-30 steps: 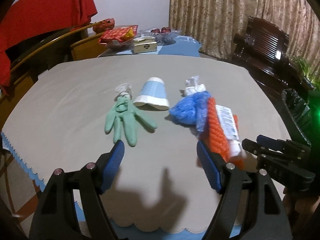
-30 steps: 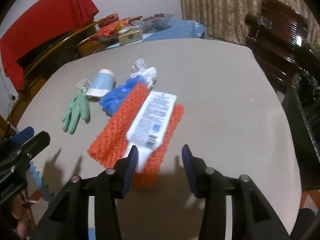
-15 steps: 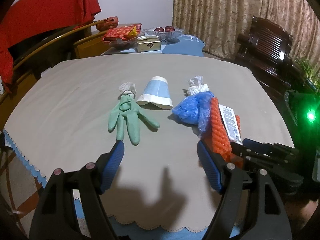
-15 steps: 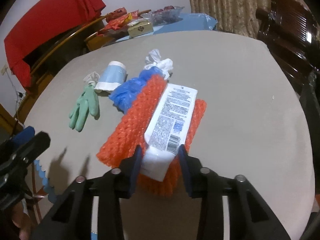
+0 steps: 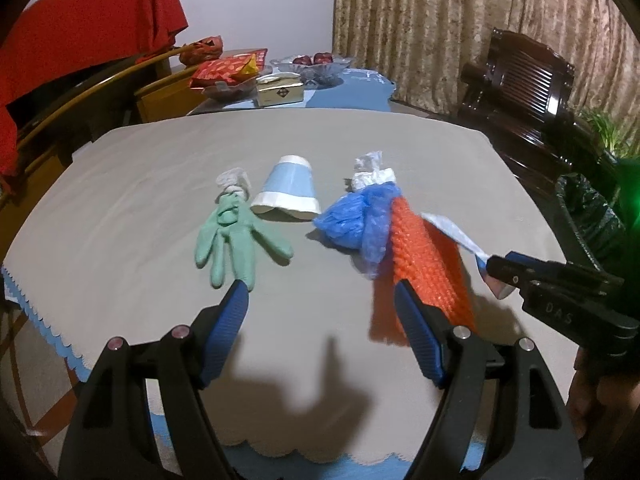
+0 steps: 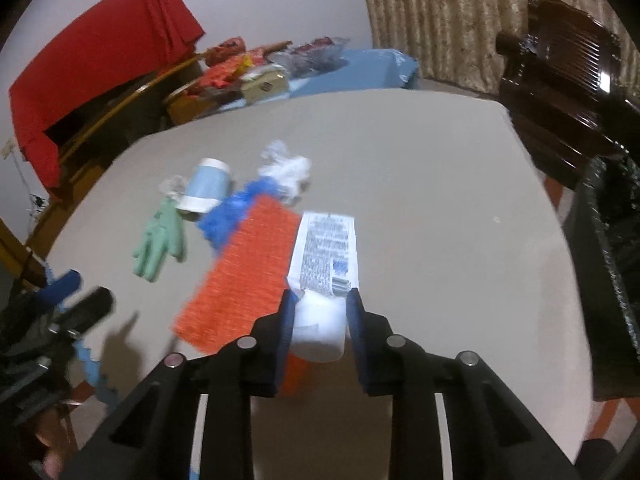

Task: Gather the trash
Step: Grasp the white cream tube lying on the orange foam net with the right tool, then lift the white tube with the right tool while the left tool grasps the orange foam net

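Observation:
My right gripper is shut on the cap end of a white tube and holds it just above the table; it also shows in the left wrist view. An orange mesh lies left of the tube. A blue plastic bag, white crumpled plastic, a blue-and-white paper cup on its side and a green glove lie in a row on the grey table. My left gripper is open and empty near the front edge.
A black-lined trash bin stands off the table's right side. A dark wooden chair is behind it. A second table at the back holds snack packets and a bowl. Red cloth hangs at the left.
My right gripper closed on the tube's cap end and lifted it off the orange mesh, shifting right. The left gripper stayed open and barely moved.

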Available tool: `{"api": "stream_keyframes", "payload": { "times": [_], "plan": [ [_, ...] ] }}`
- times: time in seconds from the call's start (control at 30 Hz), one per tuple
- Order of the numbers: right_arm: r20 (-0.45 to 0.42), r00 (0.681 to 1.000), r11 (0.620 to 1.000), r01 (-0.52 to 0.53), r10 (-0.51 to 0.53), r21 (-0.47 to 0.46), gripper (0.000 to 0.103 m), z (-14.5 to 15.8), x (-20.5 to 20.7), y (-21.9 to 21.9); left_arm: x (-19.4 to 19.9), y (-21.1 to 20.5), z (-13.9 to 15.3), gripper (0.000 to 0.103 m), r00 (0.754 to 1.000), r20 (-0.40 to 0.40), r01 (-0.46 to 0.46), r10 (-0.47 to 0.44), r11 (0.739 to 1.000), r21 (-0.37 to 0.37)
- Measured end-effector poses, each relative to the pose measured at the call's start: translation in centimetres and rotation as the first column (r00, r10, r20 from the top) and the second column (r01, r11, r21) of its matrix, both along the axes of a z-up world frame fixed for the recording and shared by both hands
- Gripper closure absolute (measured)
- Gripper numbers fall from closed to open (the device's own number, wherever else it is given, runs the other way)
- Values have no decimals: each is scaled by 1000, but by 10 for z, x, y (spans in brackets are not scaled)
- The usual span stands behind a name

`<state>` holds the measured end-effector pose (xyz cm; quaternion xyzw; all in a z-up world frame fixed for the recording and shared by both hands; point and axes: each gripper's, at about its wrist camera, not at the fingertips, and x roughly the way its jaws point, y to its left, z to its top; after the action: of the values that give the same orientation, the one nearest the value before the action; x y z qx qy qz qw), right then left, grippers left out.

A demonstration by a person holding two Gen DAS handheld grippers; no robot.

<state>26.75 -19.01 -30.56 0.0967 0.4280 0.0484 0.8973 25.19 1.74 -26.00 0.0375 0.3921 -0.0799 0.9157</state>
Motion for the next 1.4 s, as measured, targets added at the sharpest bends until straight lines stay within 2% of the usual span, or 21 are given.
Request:
{"api": "stream_keyframes", "payload": {
  "times": [0.13,0.3,0.5,0.53,0.57,0.67,0.7,0.73,0.9,0.97,1.0,1.3,1.4],
  "plan": [
    [-85,996,1000,12,-10,15,76,-27,9,-18,3,-15,-2,29,1000,-3,28,-28,1000,3],
    [-69,998,1000,-3,2,-14,73,-28,15,-14,8,-29,-7,29,999,-15,48,-47,999,14],
    [-86,996,1000,-17,18,18,68,-35,25,-21,13,-33,-12,29,999,-31,46,-45,999,23],
    [-85,996,1000,-22,23,16,65,-35,27,-22,13,-33,-12,29,999,-31,45,-45,999,25],
    [-82,996,1000,-24,25,17,55,-34,28,-23,13,-33,-12,29,999,-31,46,-45,999,27],
    [-71,997,999,-28,30,24,51,-33,32,-25,13,-34,-12,29,998,-32,47,-46,998,29],
    [-79,996,999,-33,36,34,53,-34,34,-25,13,-35,-12,29,998,-32,47,-46,998,30],
    [-90,995,998,-38,42,46,63,-37,37,-25,14,-36,-12,28,998,-33,48,-47,998,31],
    [-72,997,997,-13,18,73,66,-33,34,-34,15,-44,-14,28,997,-44,59,-58,998,26],
    [-54,999,997,-1,5,77,71,-28,31,-39,15,-49,-15,28,996,-48,71,-70,997,27],
    [-43,999,996,2,2,84,88,-25,30,-43,16,-52,-16,28,996,-49,75,-74,997,26],
    [-32,999,998,9,-7,55,88,-24,31,-52,25,-80,-39,27,987,-108,128,-123,991,44],
    [-38,998,999,49,-48,22,84,-25,28,-60,28,-81,-43,27,985,-120,128,-122,991,38]
  ]
}}
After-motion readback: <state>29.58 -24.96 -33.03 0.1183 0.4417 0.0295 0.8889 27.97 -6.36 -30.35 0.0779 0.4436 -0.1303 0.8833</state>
